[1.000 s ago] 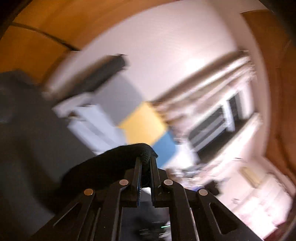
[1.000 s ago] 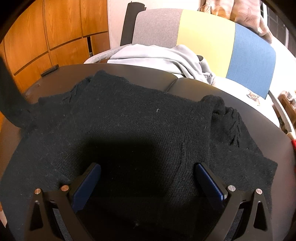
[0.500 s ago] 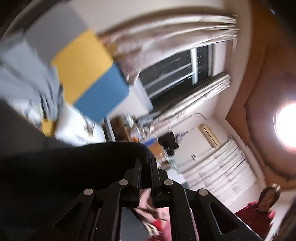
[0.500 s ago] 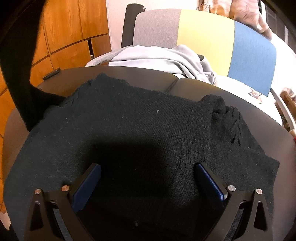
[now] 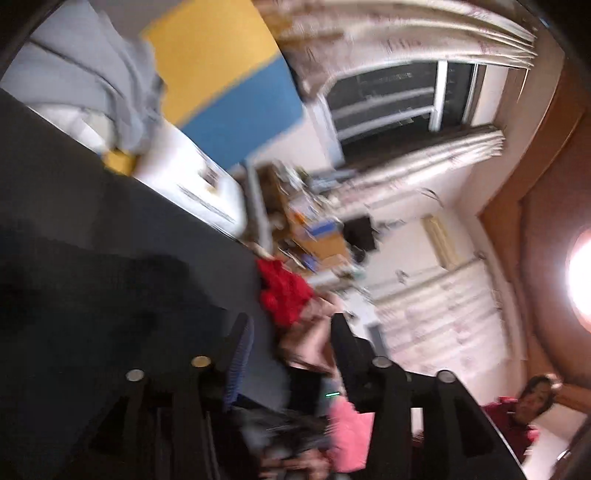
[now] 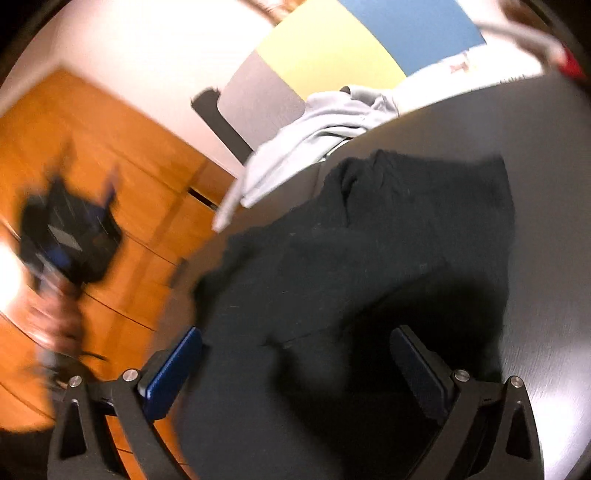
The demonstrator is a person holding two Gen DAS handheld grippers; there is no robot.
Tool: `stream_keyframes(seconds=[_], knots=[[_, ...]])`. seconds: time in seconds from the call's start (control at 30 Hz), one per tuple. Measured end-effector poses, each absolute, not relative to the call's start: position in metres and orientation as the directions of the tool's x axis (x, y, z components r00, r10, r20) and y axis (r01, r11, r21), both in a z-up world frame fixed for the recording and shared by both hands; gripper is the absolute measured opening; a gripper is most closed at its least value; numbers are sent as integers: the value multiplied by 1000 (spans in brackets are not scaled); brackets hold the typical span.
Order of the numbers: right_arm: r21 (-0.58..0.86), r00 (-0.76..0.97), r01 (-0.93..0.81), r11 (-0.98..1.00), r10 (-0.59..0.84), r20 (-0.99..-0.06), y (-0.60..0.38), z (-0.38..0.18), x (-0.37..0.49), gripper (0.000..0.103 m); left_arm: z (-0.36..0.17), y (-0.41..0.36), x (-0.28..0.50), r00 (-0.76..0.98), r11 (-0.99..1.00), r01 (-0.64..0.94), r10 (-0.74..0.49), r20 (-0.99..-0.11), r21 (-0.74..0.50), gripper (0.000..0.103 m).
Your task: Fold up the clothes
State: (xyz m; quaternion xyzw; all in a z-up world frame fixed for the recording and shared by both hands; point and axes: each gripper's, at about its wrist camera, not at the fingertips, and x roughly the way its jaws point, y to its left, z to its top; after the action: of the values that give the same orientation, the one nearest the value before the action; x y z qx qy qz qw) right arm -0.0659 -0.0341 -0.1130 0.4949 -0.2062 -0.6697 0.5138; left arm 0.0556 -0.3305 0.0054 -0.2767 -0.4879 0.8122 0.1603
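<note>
Blur smears both views: left gripper [image 5: 291, 328] opening, empty; right gripper [image 6: 295, 354] spread over black sweater [image 6: 369, 258].

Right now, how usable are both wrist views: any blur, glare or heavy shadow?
Left wrist view: motion-blurred throughout, ceiling lamp blown out at the right edge, dark table nearly featureless. Right wrist view: blurred, worst over the orange wooden cabinets; a deep shadow falls on the black knitted sweater.

Orange wooden panelled cupboards [image 6: 92, 155] line one wall beside a white wall [image 6: 147, 48]. A grey, yellow and blue upholstered headboard [image 6: 332, 48] stands behind. Pale patterned curtains [image 5: 424, 33] frame a dark window [image 5: 388, 99].
</note>
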Motion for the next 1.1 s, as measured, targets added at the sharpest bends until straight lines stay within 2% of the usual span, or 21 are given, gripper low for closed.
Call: stream_keyframes(seconds=[0.13, 0.3, 0.43, 0.5, 0.6, 0.73, 0.87, 0.93, 0.97, 1.0, 1.03, 1.1], knots=[[935, 90, 286, -209, -966, -243, -25, -123, -64, 103, -23, -371, 127, -845, -508, 116, 401, -353, -854, 52], [961, 5, 172, -214, -976, -218, -31, -125, -77, 103, -86, -387, 197, -863, -428, 228, 328, -385, -875, 53], [942, -90, 130, -310, -950, -300, -31, -130, -85, 102, -133, -387, 234, -876, -307, 271, 313, -366, -912, 54], [923, -117, 143, -358, -932, -343, -37, -129, -87, 89, -147, -385, 242, -881, -270, 274, 315, -354, -923, 54], [889, -158, 163, -427, -901, -404, -48, -127, -89, 78, -161, -381, 247, -886, -233, 266, 323, -332, -935, 55], [854, -175, 107, -509, -855, -488, -67, -136, -93, 73, -163, -370, 239, -879, -256, 245, 348, -326, -935, 55], [842, -221, 48, -537, -828, -516, -74, -138, -96, 73, -165, -360, 232, -874, -264, 224, 371, -313, -938, 56], [819, -247, 65, -570, -805, -540, -83, -136, -99, 49, -170, -358, 232, -877, -242, 220, 374, -300, -945, 56], [790, -257, 82, -608, -779, -572, -89, -136, -101, 25, -170, -357, 235, -883, -243, 214, 366, -294, -946, 56], [772, -257, 90, -629, -764, -592, -92, -138, -103, 8, -170, -356, 237, -889, -240, 205, 361, -283, -949, 56], [759, -254, 94, -645, -752, -608, -94, -140, -106, 7, -170, -356, 240, -894, -233, 195, 357, -270, -953, 56], [767, -246, 160, -621, -778, -578, -103, -122, -108, 7, -173, -356, 243, -907, -189, 171, 353, -229, -967, 58]])
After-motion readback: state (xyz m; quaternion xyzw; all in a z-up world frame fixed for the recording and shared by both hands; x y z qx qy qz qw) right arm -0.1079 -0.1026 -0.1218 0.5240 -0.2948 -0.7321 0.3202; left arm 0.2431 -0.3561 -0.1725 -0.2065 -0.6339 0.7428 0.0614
